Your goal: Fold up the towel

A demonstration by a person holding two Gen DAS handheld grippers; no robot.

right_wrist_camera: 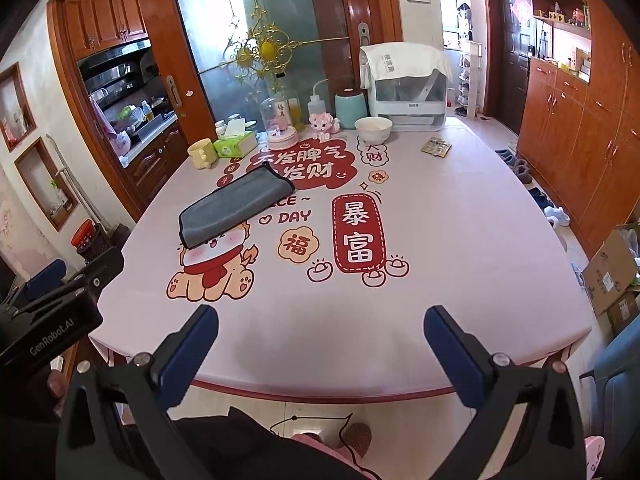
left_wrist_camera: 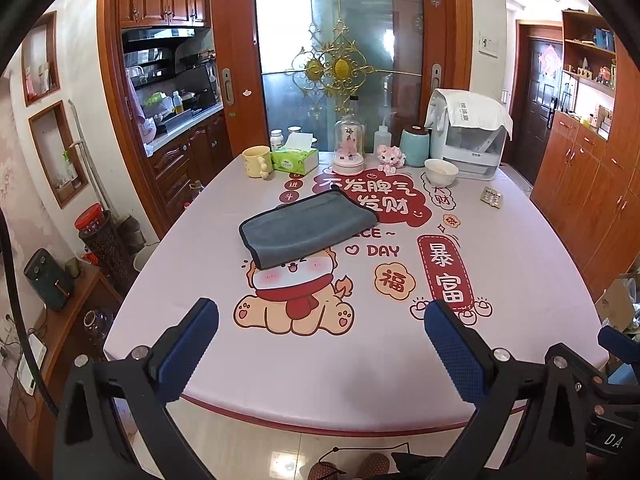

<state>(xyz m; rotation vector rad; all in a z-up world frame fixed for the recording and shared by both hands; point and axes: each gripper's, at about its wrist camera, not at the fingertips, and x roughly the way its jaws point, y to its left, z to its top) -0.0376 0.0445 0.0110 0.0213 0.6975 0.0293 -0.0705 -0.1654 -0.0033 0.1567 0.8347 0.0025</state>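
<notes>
Left hand-held gripper point(right_wrist_camera: 60, 304) beside towel point(right_wrist_camera: 236, 208)

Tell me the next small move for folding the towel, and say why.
Probably bring both tools forward over the table toward the grey towel. The left tool and right tool are open, hold nothing, and sit at the near table edge, while the towel lies flat well beyond them, untouched.

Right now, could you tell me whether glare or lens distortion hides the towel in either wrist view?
Left wrist view: towel sharp, evenly lit, table edges bowed by fisheye. Right wrist view: towel equally clear, smaller; bright window light behind, no glare on it.
</notes>
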